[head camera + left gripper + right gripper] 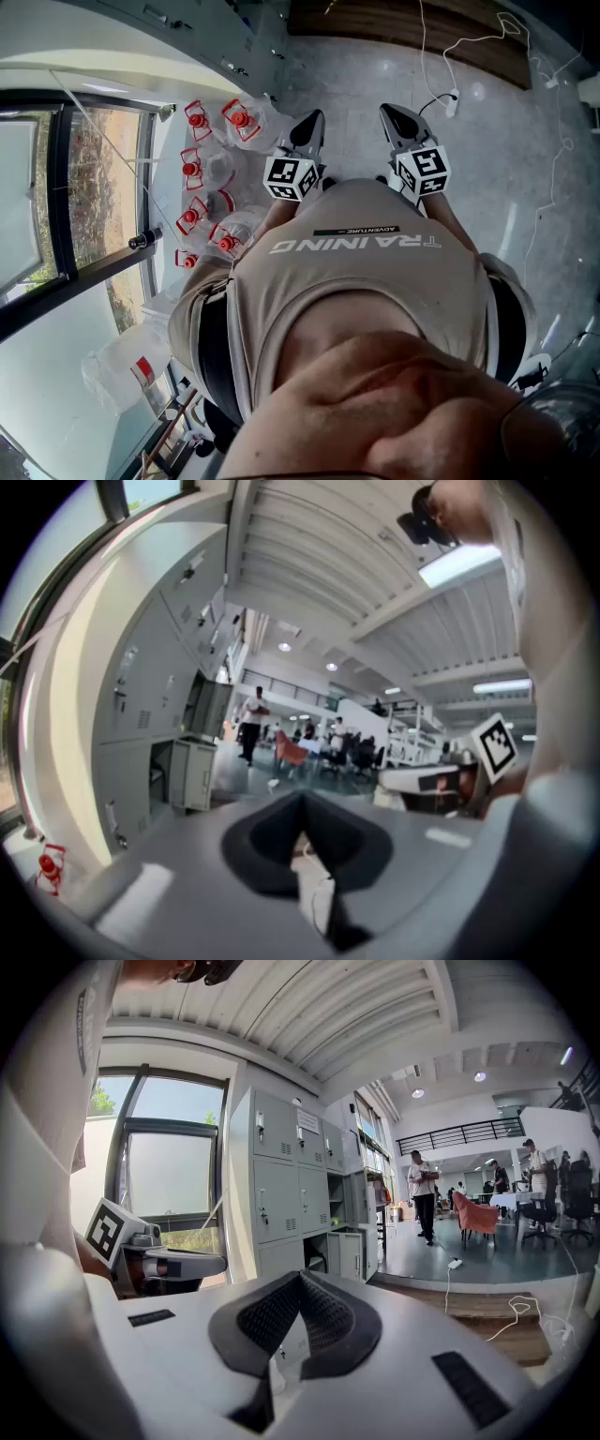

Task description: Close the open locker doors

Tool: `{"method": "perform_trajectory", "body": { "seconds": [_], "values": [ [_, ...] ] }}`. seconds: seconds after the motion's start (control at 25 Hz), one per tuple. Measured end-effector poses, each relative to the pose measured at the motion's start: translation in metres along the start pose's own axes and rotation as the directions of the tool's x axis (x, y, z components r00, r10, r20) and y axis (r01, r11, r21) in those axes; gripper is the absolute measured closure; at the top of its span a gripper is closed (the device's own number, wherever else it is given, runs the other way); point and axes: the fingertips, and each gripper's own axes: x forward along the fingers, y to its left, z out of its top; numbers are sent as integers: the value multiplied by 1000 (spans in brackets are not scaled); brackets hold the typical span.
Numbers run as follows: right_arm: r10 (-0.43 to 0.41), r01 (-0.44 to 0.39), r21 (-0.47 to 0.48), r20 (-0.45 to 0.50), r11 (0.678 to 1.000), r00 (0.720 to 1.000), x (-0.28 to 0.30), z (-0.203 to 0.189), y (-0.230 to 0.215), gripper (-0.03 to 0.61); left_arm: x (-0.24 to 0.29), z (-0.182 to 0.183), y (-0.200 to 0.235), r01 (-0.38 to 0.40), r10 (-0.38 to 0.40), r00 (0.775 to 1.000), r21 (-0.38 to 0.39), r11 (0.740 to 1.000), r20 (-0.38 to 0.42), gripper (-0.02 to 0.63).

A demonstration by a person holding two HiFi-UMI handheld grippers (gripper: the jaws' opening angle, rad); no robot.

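A bank of grey lockers (281, 1185) stands ahead by the window, some way from both grippers. One bottom locker is open, its door (352, 1252) swung out beside a dark compartment. The left gripper view shows the same lockers (155, 686) and open door (195, 772) at the left. My left gripper (302, 801) is shut with nothing in it. My right gripper (300, 1279) is shut and holds nothing either. In the head view both grippers, left (309, 127) and right (396, 117), are held side by side in front of my chest and point towards the lockers (239, 42).
Several clear water bottles with red caps (211, 178) stand on the floor at my left, by the window (56, 187). White cables and a power strip (452, 98) lie on the floor near a wooden step (469, 1307). People and chairs (473, 1213) are far down the hall.
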Motion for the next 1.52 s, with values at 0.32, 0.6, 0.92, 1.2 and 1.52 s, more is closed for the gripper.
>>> {"method": "perform_trajectory", "body": {
  "seconds": [0.32, 0.6, 0.92, 1.2, 1.52],
  "values": [
    [-41, 41, 37, -5, 998, 999, 19, 3, 14, 565, -5, -1, 29, 31, -32, 999, -17, 999, -17, 615],
    [-124, 124, 87, -1, 989, 992, 52, -5, 12, 565, 3, -1, 59, 99, -97, 994, 42, 994, -50, 615],
    [-99, 102, 220, -22, 970, 995, 90, -13, 7, 565, 35, -4, 79, 172, -170, 981, 19, 985, -89, 615],
    [-18, 21, 199, -17, 980, 1000, 145, -7, -40, 565, 105, 17, 90, 161, -156, 984, 49, 986, -85, 615],
    [94, -90, 165, -11, 982, 996, 183, 10, -128, 565, 204, 53, 96, 82, -79, 996, 80, 993, -37, 615]
  ]
}}
